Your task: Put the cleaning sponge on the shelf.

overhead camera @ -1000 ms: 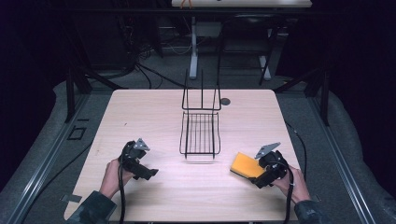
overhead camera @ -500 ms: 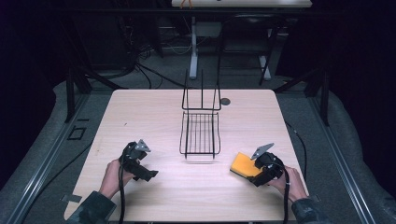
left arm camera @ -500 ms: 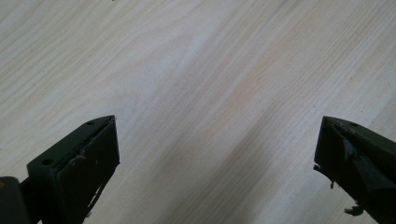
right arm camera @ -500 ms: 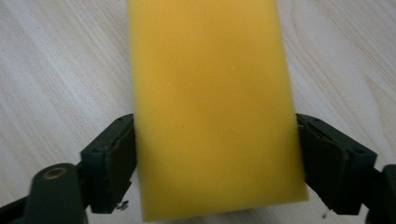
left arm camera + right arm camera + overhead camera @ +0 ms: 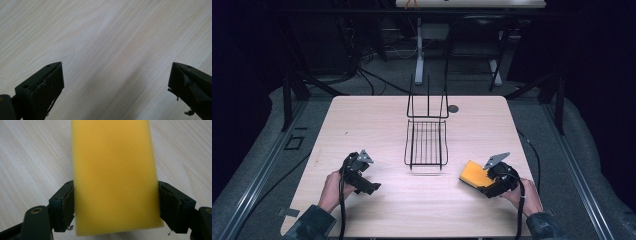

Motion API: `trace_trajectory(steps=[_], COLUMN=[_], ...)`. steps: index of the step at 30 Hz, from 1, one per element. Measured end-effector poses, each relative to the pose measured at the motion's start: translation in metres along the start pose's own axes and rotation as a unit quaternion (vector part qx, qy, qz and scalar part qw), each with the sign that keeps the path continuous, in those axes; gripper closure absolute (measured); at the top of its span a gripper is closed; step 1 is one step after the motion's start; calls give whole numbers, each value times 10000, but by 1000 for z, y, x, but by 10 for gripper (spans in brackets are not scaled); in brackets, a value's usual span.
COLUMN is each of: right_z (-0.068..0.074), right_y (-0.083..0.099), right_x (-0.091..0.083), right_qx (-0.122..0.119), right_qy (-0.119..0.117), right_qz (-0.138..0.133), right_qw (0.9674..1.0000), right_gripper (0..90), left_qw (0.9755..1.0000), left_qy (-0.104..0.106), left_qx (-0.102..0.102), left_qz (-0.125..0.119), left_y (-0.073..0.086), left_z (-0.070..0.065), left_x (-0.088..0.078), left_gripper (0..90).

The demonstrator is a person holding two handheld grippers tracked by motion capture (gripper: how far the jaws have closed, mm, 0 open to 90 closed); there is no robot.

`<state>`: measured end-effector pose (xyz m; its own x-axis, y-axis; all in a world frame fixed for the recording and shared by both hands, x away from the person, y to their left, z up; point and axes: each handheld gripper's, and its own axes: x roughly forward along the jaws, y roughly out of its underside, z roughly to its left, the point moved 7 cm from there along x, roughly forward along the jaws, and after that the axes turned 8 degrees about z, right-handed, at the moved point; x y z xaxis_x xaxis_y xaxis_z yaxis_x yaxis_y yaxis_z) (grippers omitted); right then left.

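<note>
A yellow sponge (image 5: pixel 472 173) lies flat on the wooden table (image 5: pixel 377 120) at the front right. My right gripper (image 5: pixel 481 184) is shut on it; its jaws have just been closing, and both pads now press the long sides of the sponge (image 5: pixel 113 170) in the right gripper view (image 5: pixel 115 187). My left gripper (image 5: pixel 370 187) sits at the front left, held low over bare wood. In the left gripper view (image 5: pixel 116 67) its jaws stand wide apart with nothing between them.
A black wire rack (image 5: pixel 427 142) stands at the table's middle, its upright back toward the far edge. A small dark round spot (image 5: pixel 453 108) lies just right of it. Cables trail from both grippers toward the front edge.
The right gripper's jaws have drawn in against the sponge's sides. Both hands and the sponge have kept their places.
</note>
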<state>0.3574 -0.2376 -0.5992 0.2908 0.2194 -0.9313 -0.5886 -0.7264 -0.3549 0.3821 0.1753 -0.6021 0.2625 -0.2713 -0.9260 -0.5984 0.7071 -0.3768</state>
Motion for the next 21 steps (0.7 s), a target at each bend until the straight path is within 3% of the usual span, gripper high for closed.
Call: trace_trajectory(steps=[13, 21], right_z=[4, 6], right_y=[-5, -10], right_x=[-8, -19], right_qx=[-136, -113], right_qy=[131, 141], right_qz=[-7, -160], right_qw=[9998, 9997], right_gripper=[229, 229], left_qw=[10000, 10000], left_qy=[-30, -57], left_qx=[-4, -2], left_qz=[20, 19], left_y=[1, 1], left_z=[1, 1], left_x=[0, 1], left_gripper=[2, 2])
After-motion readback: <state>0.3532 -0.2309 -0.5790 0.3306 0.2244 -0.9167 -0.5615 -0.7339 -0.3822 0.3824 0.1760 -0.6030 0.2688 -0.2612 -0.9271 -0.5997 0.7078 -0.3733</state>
